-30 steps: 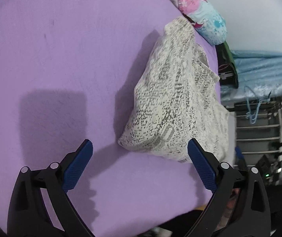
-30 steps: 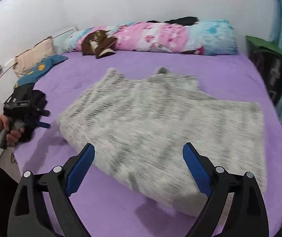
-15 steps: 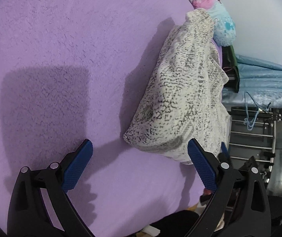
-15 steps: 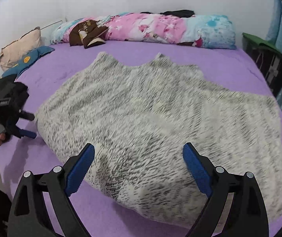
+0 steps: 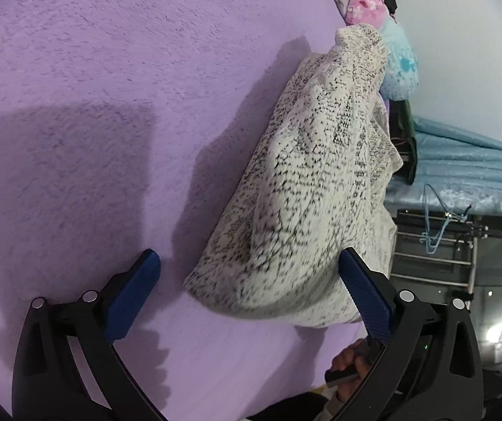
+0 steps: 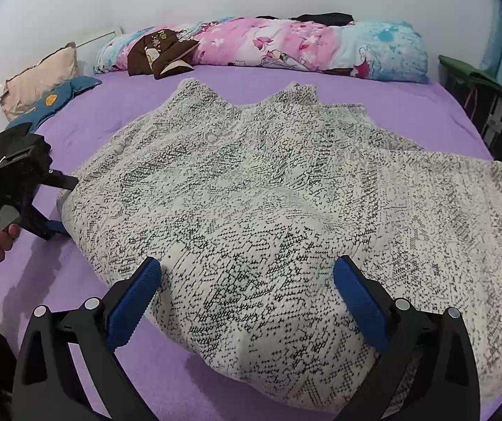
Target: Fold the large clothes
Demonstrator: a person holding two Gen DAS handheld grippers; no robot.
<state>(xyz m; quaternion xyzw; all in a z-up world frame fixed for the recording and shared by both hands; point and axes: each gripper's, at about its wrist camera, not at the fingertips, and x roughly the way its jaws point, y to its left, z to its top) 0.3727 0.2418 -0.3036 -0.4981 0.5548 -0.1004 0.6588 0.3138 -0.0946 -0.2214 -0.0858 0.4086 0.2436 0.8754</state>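
A large cream and black knitted garment (image 6: 279, 210) lies spread on the purple bed (image 6: 409, 105); the left wrist view shows it (image 5: 314, 203) from its side edge. My right gripper (image 6: 247, 298) is open, its blue pads just above the garment's near hem. My left gripper (image 5: 249, 287) is open, with the garment's corner between its fingers but not pinched. From the right wrist view the left gripper (image 6: 45, 207) sits at the garment's left edge, held by a hand.
A pink and blue rolled quilt (image 6: 303, 49) lies along the far wall with a brown item (image 6: 159, 52) on it. A beige pillow (image 6: 40, 77) and blue cushion (image 6: 54, 98) are at far left. A dark rack (image 6: 489, 112) stands right of the bed.
Both grippers have moved in toward the garment. The left one now has the garment's corner between its open fingers. The right one has come down close over the near hem.
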